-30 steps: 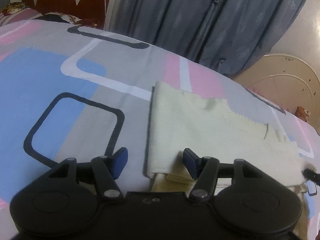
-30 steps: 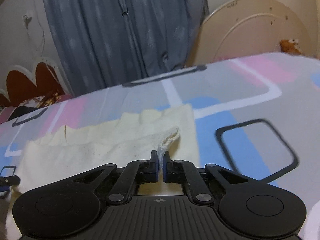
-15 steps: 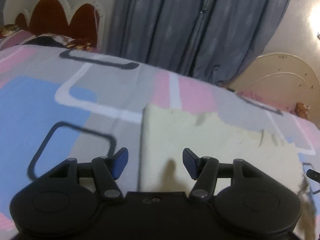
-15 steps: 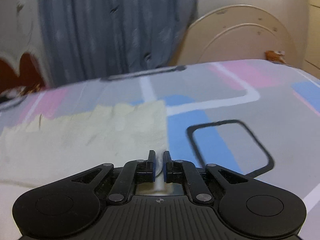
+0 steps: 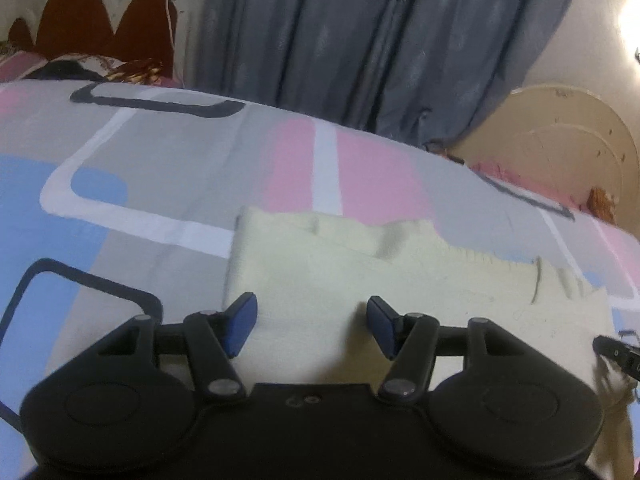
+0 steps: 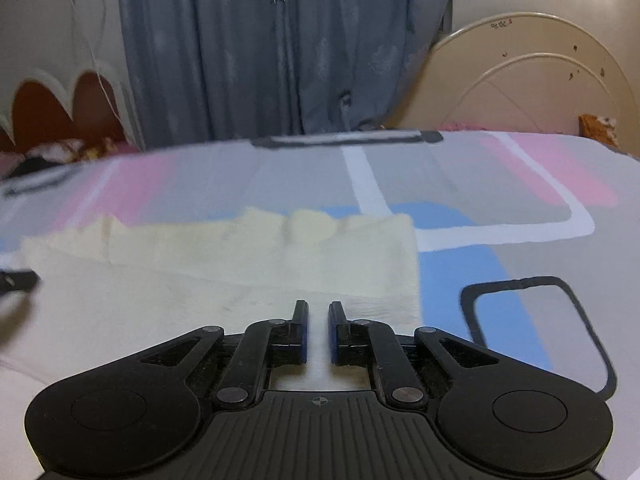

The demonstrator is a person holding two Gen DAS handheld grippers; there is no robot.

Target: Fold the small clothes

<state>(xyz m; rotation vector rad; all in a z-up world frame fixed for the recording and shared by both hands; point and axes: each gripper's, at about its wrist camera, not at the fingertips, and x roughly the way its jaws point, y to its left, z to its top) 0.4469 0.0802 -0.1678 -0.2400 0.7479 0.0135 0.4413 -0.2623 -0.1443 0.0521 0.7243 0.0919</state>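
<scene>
A small cream garment (image 5: 360, 280) lies folded on the patterned bedsheet (image 5: 160, 160). It also shows in the right wrist view (image 6: 240, 256), with a folded layer on top. My left gripper (image 5: 312, 320) is open and empty, low over the garment's left part. My right gripper (image 6: 318, 332) has its jaws slightly apart with nothing between them, over the garment's near right part. The tip of the right gripper shows at the right edge of the left wrist view (image 5: 616, 354). The left gripper's tip shows at the left edge of the right wrist view (image 6: 16, 282).
A grey curtain (image 5: 380, 40) hangs behind the bed. A red and white headboard (image 5: 92, 28) and pillows stand at the far left. A round cream board (image 6: 532, 80) leans at the far right. The sheet has pink, blue and grey blocks.
My right gripper has let go of the garment's corner and its jaws have parted a little. The lifted corner now lies flat. My left gripper has moved right, over the garment.
</scene>
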